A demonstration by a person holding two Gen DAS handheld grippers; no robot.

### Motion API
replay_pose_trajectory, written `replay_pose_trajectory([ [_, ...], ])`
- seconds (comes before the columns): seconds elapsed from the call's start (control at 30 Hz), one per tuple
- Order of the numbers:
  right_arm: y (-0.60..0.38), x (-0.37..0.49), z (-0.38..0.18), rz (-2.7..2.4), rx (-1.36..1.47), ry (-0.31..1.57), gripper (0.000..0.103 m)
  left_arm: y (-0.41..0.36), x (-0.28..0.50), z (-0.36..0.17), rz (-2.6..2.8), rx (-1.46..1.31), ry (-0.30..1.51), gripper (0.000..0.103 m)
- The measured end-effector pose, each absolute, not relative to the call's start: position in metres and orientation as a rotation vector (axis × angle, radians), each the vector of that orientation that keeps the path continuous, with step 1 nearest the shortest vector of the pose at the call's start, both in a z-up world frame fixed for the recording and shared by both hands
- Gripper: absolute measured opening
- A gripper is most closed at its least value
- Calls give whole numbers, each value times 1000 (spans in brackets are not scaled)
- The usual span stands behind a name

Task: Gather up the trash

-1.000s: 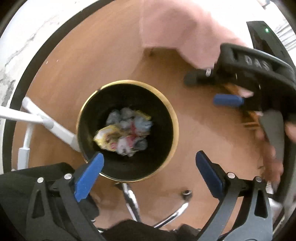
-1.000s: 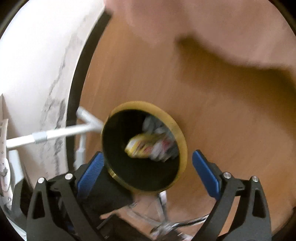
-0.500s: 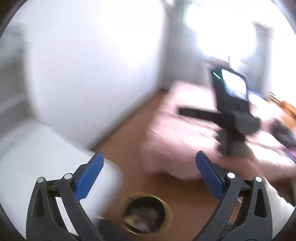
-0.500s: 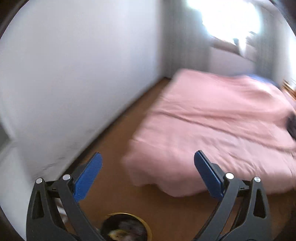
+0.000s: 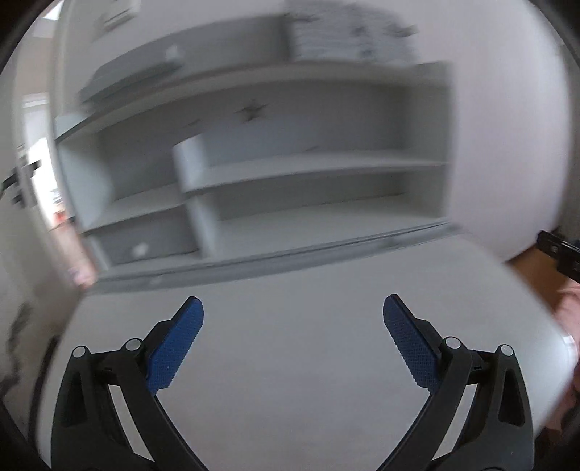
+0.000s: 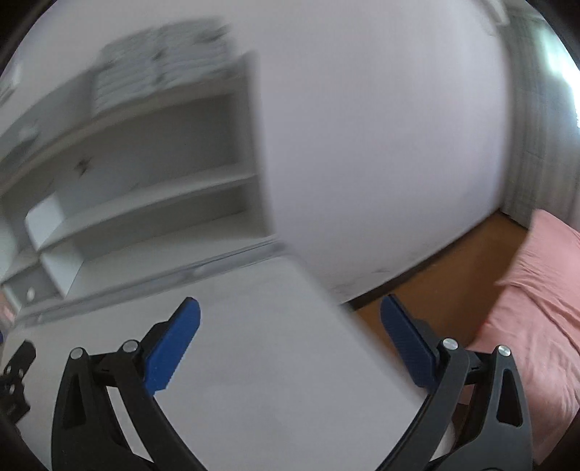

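My left gripper [image 5: 293,342] is open above a white desk top [image 5: 290,290], with nothing between its blue pads. My right gripper [image 6: 289,340] is also open and holds nothing; it hangs over the right corner of the same white desk top [image 6: 235,308]. No trash and no bin shows in either view. Both views are blurred by motion. A black part of the other gripper [image 5: 560,253] pokes in at the right edge of the left wrist view.
White shelves [image 5: 308,166] rise at the back of the desk, with a stack of pale things [image 5: 348,32] on top. A white wall [image 6: 380,145] stands to the right. Beyond the desk corner lie a brown wooden floor [image 6: 435,275] and a pink-covered bed [image 6: 536,308].
Both grippers have swung up and left, away from the black gold-rimmed bin of trash on the floor, past the bed, to face the white desk and shelves. Both stayed open.
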State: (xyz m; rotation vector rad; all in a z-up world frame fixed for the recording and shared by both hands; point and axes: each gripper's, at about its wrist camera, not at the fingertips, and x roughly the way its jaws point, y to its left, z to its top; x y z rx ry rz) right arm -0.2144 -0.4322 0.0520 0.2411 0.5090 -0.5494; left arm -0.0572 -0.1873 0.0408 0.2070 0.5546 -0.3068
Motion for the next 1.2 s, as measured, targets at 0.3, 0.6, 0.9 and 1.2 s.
replay_pose_trajectory([
  [0.3, -343, -137, 14, -382, 172, 650, 96, -139, -24, 15, -259, 167, 649, 96],
  [0.6, -318, -108, -9, -343, 148, 670, 96, -145, -15, -19, -295, 253, 702, 96],
  [0.9, -333, -108, -16, -327, 250, 702, 96, -151, -15, -26, -301, 244, 726, 96],
  [1.2, -330, -110, -18, -311, 243, 701, 96, -152, -11, -31, -287, 233, 756, 96],
])
